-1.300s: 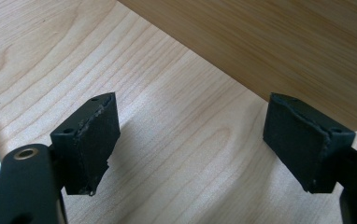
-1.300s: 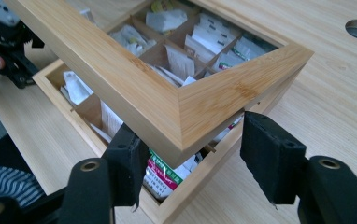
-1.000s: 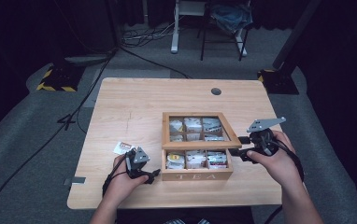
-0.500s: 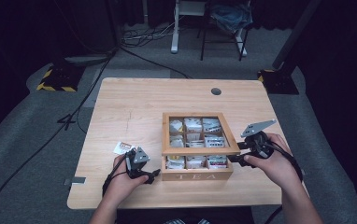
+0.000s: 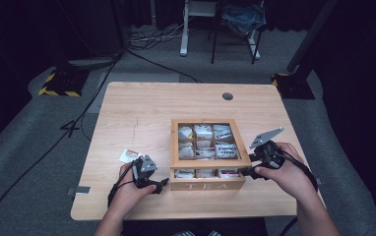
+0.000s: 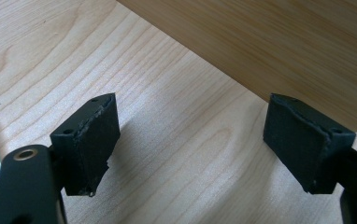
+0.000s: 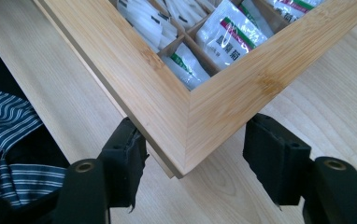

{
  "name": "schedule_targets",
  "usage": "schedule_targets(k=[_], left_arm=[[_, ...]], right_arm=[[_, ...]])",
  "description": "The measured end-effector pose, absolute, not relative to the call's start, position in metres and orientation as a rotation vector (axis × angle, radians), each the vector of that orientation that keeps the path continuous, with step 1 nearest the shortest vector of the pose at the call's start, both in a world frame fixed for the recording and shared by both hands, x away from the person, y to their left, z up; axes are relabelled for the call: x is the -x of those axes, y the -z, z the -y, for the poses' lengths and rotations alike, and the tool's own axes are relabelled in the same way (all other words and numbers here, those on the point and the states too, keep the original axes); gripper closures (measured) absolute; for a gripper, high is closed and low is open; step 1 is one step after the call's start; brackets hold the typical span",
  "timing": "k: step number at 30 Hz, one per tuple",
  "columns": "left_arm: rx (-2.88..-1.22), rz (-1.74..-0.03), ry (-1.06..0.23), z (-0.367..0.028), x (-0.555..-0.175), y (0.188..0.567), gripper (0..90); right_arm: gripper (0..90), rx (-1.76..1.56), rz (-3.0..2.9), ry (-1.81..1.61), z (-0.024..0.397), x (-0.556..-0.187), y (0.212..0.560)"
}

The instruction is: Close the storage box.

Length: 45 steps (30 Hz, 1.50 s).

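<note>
Nearest the viewer, at about 6 o'clock on the table [image 5: 141,110], two hands flank a wooden tea box [image 5: 207,186] whose front face bears the word TEA. The left gripper [image 5: 159,185] rests on the table just beside the box's left front corner, at about 9 o'clock from the box; in the left gripper view its fingers [image 6: 92,142] stand spread with bare wood grain between them, holding nothing, and the box wall [image 6: 279,51] lies ahead and apart from them. The right gripper [image 5: 247,172] sits at the box's right front corner, at about 3 o'clock; in the right gripper view the corner of the glass-paned lid frame [image 7: 200,107] juts between its fingers [image 7: 272,156], which have just been opening: the left pad lies against or just beside the box edge, the right pad stands clear of it, so no grip is held. The lid lies down flat on the box. The coming move turns on this corner: it points straight into the right gripper's gap, so the right hand is the nearer for any lift. Farther in, tea bags [image 5: 203,142] fill the compartments. A small packet [image 5: 128,156] lies at 10 o'clock from the left hand. Beyond the table's far edge a chair [image 5: 235,19] stands on grey carpet.
</note>
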<state>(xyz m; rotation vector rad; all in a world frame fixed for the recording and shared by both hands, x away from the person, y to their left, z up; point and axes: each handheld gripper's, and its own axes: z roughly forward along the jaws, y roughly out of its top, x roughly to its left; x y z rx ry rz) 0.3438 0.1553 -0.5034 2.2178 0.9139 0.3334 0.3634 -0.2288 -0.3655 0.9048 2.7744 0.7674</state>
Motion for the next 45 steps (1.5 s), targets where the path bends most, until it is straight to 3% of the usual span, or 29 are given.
schedule_targets(k=[45], left_arm=[[-2.220, -0.915, -0.332, -0.155, -0.344, 0.503, 19.2]], right_arm=[[38.1, -0.867, -2.904, -0.546, 0.218, -0.366, 0.387]])
